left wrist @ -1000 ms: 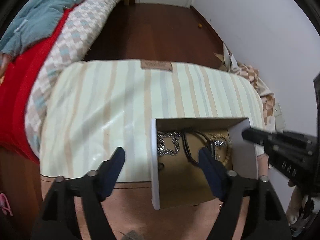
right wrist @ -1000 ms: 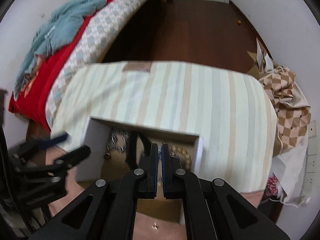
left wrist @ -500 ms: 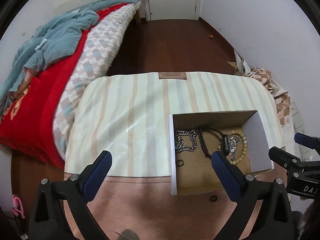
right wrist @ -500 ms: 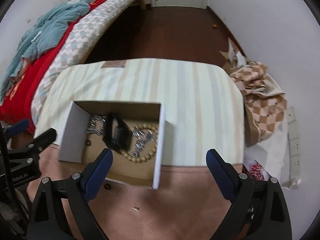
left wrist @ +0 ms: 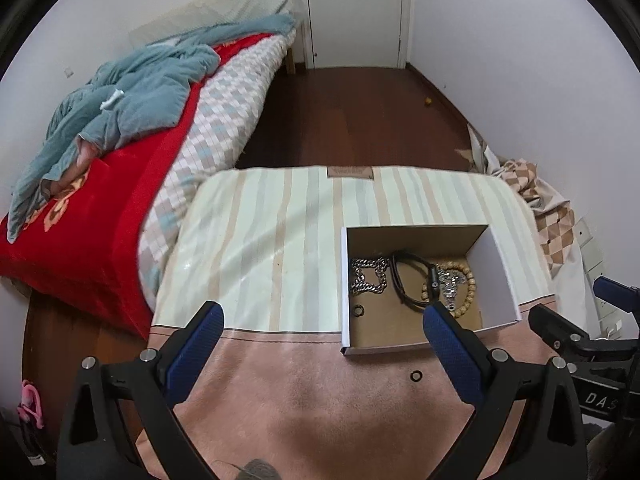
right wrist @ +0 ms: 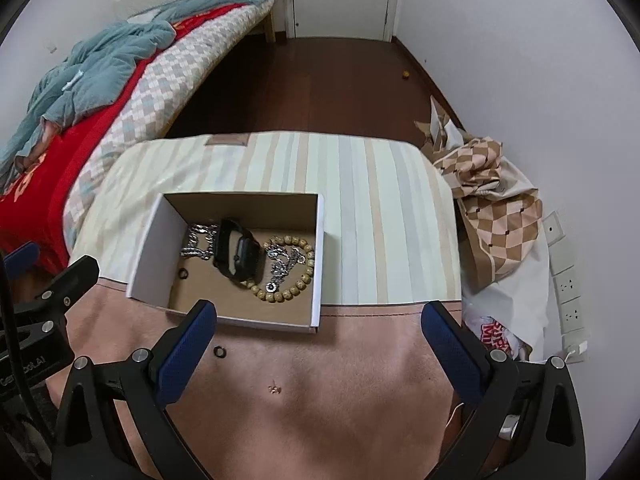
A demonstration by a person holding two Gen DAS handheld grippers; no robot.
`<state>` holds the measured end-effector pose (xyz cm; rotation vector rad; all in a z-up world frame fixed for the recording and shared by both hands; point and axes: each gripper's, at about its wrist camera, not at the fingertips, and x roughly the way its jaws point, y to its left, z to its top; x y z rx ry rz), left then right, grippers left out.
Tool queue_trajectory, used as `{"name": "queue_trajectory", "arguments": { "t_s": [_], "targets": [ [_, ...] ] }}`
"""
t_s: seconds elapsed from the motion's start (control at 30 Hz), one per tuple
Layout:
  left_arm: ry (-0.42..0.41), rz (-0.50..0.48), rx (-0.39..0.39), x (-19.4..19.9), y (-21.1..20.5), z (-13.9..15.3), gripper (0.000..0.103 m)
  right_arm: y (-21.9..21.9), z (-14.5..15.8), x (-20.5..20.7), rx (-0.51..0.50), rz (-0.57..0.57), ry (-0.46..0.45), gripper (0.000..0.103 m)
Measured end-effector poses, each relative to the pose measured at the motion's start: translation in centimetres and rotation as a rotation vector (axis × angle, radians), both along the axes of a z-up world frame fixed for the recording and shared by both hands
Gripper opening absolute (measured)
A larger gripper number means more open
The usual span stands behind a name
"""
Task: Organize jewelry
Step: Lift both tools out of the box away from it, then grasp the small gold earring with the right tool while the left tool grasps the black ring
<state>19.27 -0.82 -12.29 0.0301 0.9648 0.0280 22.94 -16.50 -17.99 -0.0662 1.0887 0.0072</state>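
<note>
The left gripper [left wrist: 322, 330] is closest to us in its own view. Its blue fingers [left wrist: 195, 344] are spread wide apart and hold nothing. The right gripper [right wrist: 318, 330] is spread wide too, and it holds nothing.

Both grippers hang over the near part of the desk [right wrist: 340, 392], which has a pink cover. A small black ring [right wrist: 219, 351] lies alone on the pink part, just in front of the box and near the right gripper's left finger.

A bit farther back sits an open white box [right wrist: 146, 252] with a brown inside. It lies where the pink cover meets the striped cloth [right wrist: 372, 216].

The jewelry is in the box. A bead bracelet [right wrist: 304, 276] lies on the right side. A silver chain [right wrist: 286, 262] lies inside the bead circle. A black watch [right wrist: 238, 254] sits in the middle, partly on the beads. Another silver chain [right wrist: 198, 242] lies at the left, near the back wall. One more little black ring [right wrist: 183, 275] lies on the box floor, in front of that chain.

To the left, past the desk, is a bed [left wrist: 224, 112] with a red blanket [left wrist: 92, 216] and a blue-green cover [left wrist: 136, 92] in a heap. On the right, a brown checked cloth [right wrist: 492, 216] is piled by the wall. Far back is a dark wood floor [right wrist: 320, 84] and a white door [left wrist: 354, 12].
</note>
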Motion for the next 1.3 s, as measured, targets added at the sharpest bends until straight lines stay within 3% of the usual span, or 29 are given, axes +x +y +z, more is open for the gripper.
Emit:
{"name": "queue_trajectory", "arguments": {
  "t_s": [0.43, 0.8, 0.93, 1.17, 1.3],
  "targets": [
    [-0.087, 0.002, -0.008, -5.3, 0.1, 4.4, 0.102, 0.7, 5.4, -5.3, -0.008, -0.004, -0.118, 0.103],
    [-0.148, 0.068, 0.039, -7.7, 0.6, 5.5, 0.102, 1.1, 7.9, -8.8, 0.032, -0.004, -0.175, 0.103],
    [-0.121, 0.103, 0.080, -7.7, 1.0, 2.7, 0.102, 0.3, 5.6, -9.0, 0.081, -0.015, -0.146, 0.103],
    [0.055, 0.122, 0.116, -6.5, 1.7, -6.0, 0.102, -0.7, -5.1, -8.7, 0.074, -0.053, 0.031, 0.103],
    [0.131, 0.123, 0.126, -5.9, 1.9, -9.4, 0.102, -0.2, -9.3, -8.2, 0.076, -0.040, 0.064, 0.085]
  ]
}}
